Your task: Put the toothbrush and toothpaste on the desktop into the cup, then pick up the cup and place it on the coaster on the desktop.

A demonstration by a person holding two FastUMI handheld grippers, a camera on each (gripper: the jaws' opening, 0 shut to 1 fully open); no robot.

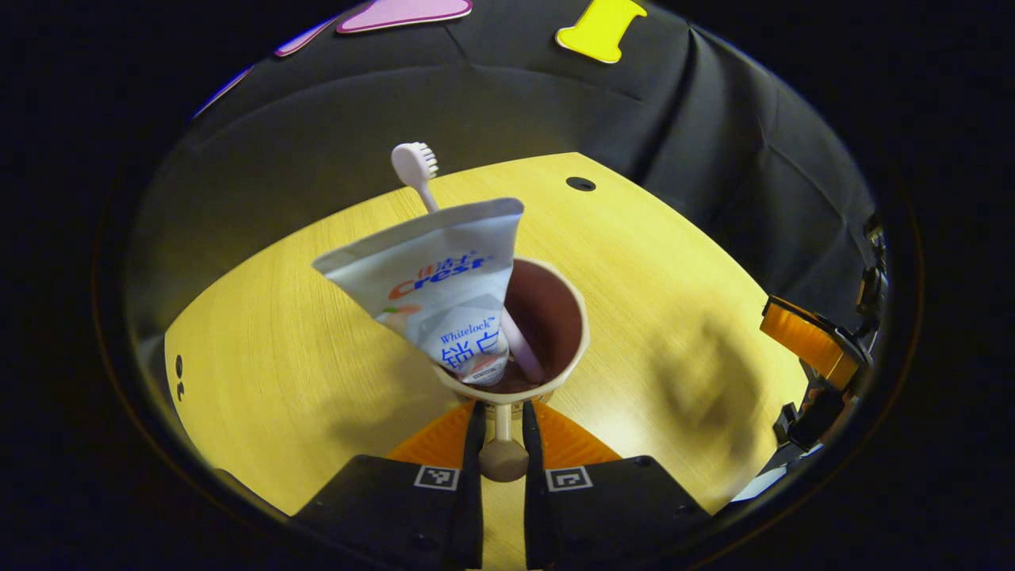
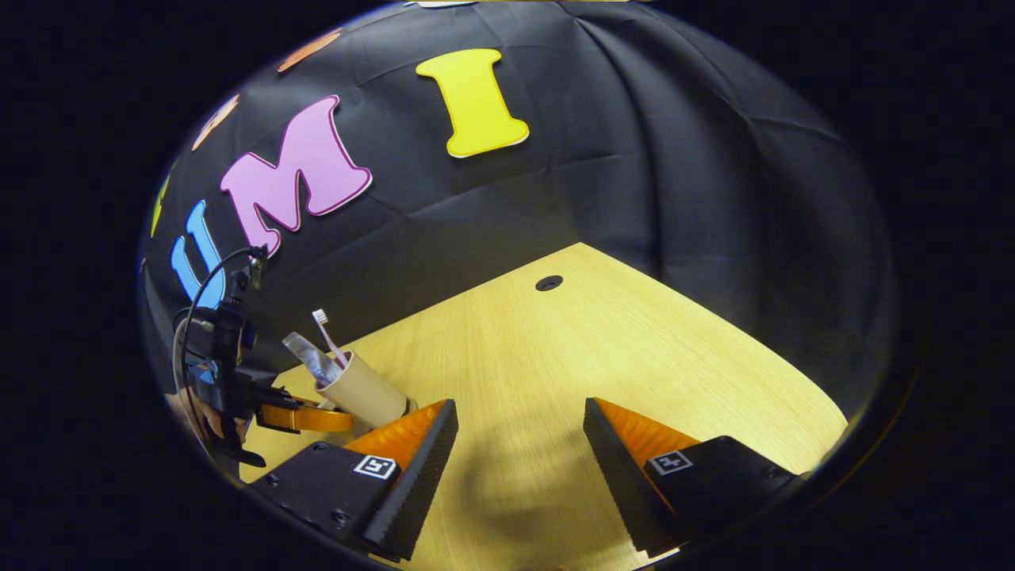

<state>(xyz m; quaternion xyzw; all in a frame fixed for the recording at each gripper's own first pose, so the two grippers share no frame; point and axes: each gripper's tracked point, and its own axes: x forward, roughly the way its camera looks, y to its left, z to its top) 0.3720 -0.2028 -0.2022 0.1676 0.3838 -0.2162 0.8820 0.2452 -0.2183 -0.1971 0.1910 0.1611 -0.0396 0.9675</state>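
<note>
In the left gripper view, I am clamping my left gripper [image 1: 503, 432] on the handle [image 1: 503, 448] of the cup [image 1: 530, 333], both fingers pressing its narrow stem from either side. The cup is tilting toward me, so I am looking into its dark inside. The toothpaste tube [image 1: 444, 293] and the toothbrush [image 1: 428, 190] are standing in it, the tube covering most of the brush's shaft. Whether the cup's base is touching the wooden tabletop [image 1: 674, 277] I cannot tell.

My right gripper [image 2: 519, 444] is spreading its fingers wide over bare wood, gripping nothing. Beyond its left finger, the cup [image 2: 361, 388] is showing small near the tabletop's far left edge, its bottom hidden.
</note>
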